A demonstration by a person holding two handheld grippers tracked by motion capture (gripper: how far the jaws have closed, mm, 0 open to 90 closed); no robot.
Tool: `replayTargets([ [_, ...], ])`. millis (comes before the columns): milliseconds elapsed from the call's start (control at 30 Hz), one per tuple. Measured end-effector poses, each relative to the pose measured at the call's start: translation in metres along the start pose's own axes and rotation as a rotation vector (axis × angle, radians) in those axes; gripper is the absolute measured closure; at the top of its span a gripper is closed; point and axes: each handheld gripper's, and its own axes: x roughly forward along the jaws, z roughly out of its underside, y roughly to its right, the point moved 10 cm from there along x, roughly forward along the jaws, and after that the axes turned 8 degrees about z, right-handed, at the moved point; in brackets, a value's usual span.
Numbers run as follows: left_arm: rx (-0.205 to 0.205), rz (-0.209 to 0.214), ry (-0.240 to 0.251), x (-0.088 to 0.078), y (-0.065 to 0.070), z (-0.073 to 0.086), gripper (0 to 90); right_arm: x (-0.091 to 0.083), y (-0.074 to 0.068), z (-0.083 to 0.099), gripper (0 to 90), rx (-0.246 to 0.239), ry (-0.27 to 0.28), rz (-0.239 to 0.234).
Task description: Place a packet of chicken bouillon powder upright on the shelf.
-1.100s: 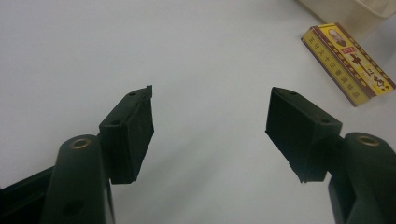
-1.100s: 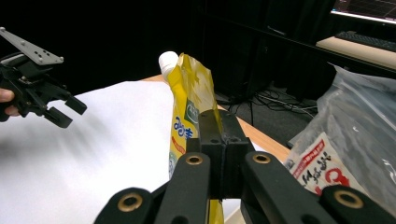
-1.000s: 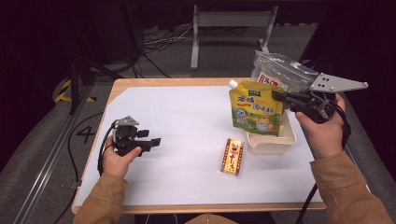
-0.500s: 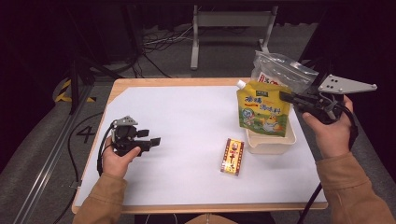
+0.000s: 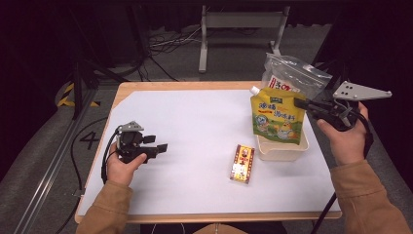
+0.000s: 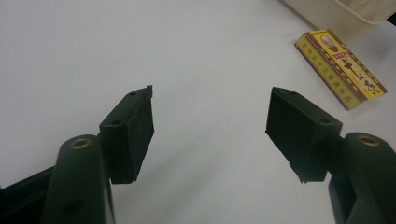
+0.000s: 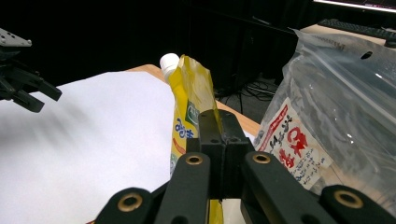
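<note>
Yellow spouted pouch [image 5: 277, 116] (1 white cap), seemingly upright, in right gripper [image 5: 298, 103]

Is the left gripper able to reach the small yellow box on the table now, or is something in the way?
Probably yes. The left gripper is open and holds nothing, and only bare white table lies between it and the yellow box. The box lies flat, apart from the beige tub.

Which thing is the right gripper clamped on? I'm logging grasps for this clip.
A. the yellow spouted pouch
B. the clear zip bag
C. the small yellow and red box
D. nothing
A: the right gripper has its jaws shut on the edge of the yellow spouted pouch, held above the cream tub.
</note>
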Motion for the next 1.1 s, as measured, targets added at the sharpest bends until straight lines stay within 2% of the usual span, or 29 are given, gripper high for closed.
replayTargets([
  [333, 0.01, -0.003, -0.003, 0.0, -0.001, 0.0, 32.9, 0.0, 0.009, 0.007, 90.0, 0.02, 0.003, 0.018],
  [1100, 0.009, 0.001, -0.002, 0.001, 0.0, 0.0, 33.0, -0.004, 0.015, 0.011, 90.0, 0.025, 0.01, 0.038],
])
